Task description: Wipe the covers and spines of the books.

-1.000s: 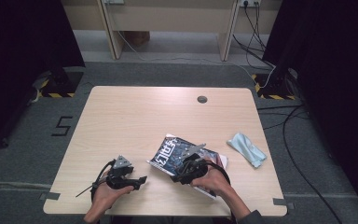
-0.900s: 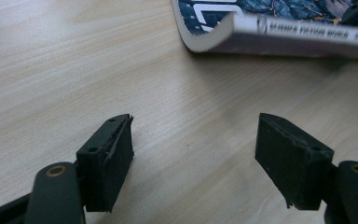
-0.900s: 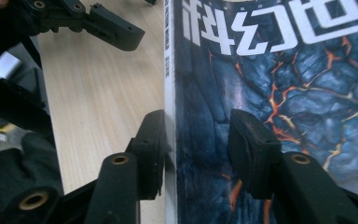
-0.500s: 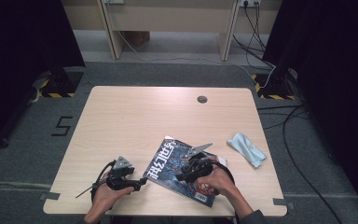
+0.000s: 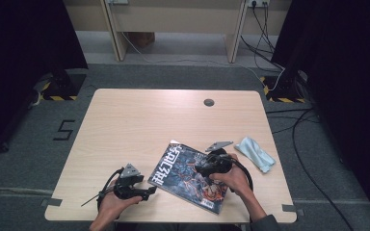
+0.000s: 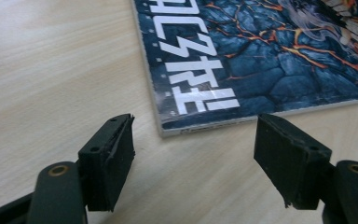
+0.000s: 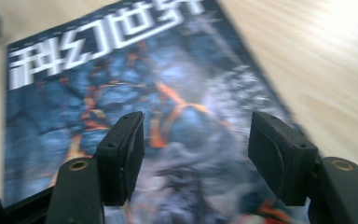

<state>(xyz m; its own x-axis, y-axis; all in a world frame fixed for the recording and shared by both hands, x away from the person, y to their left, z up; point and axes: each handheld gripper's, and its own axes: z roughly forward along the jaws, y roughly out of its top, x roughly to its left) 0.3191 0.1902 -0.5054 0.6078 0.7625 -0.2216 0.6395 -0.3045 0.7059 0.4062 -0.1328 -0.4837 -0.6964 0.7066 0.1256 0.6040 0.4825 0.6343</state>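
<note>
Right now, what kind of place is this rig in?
Probably a lab recording bay: one bare wooden table on grey carpet, hazard-striped stand feet, loose floor cables, dark curtains on both sides.

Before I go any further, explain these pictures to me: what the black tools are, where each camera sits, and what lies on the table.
A person holds two hand-held clamps. The high view looks down on the table: the left gripper sits beside a magazine, the right gripper above its cover, a blue cloth off to the side. Each other picture comes from a camera riding on a clamp. The left gripper faces the magazine's corner; the right gripper, whose jaws have just been opening, hovers over the cover. Both stand open, holding nothing.
</note>
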